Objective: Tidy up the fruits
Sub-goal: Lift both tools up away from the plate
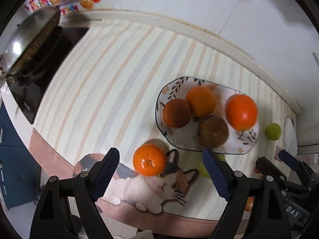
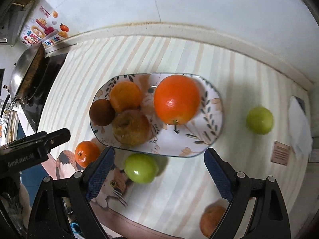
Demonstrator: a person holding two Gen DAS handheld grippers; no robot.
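Plate (image 2: 214,99): oval, leaf-patterned, on a striped cat-print mat (image 2: 179,179); carries a large glossy orange (image 2: 176,98), a paler orange (image 2: 125,95), a dark brownish fruit (image 2: 101,112) and a browned apple (image 2: 130,127).
Off the plate: small mandarin (image 1: 149,159) and green fruit (image 2: 140,168) just beside its near rim; second green fruit (image 2: 259,122) well to its right.
Left gripper (image 1: 161,173): jaws spread, empty.
Right gripper (image 2: 159,171): jaws spread, empty.
Writing: "GenRobot" on the left gripper's body.
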